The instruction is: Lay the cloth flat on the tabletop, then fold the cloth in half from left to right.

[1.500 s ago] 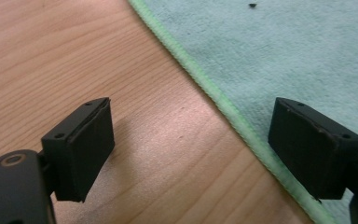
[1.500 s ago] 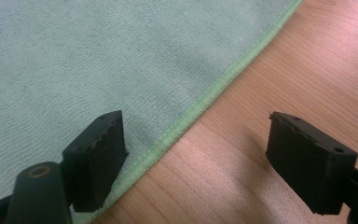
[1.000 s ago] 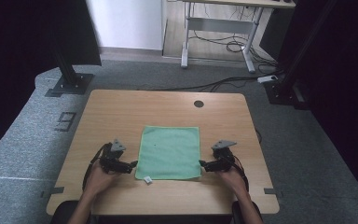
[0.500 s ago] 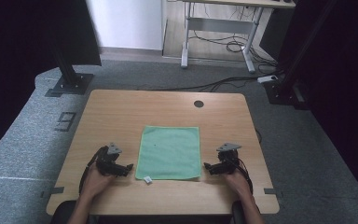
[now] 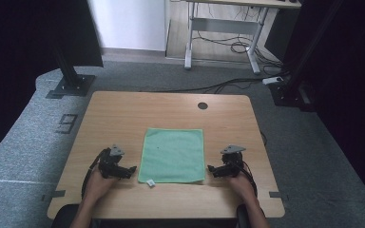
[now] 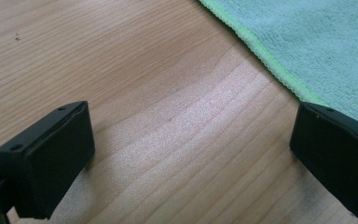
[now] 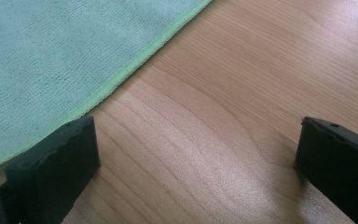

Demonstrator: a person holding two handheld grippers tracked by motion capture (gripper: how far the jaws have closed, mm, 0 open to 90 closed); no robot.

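We have a green microfibre cloth [image 5: 172, 155] spread flat on the table [image 5: 123, 114], lying nearer the front edge than the back and roughly centred between the left and right edges. Its small white tag [image 5: 150, 182] sticks out at the front left corner of the cloth.

Our left claw [image 5: 134, 169] rests low over the table just beside the cloth's left edge, near that front left corner. Its jaws stand wide apart with only bare wood between them, and the left gripper view shows the cloth's stitched hem [image 6: 265, 63] running close past one jaw without being pinched. Our right claw [image 5: 210, 168] mirrors it at the cloth's right edge, near the front right corner, also spread wide and holding nothing; in the right gripper view the hem [image 7: 135, 63] passes close by the jaw on that view's left side.

We judge the two claws sit this way, released and level with the two front corners, so that each can slide in over a corner and pinch it, most likely to lift or fold the cloth evenly. The cloth lies smooth, which should keep its edges easy to catch.
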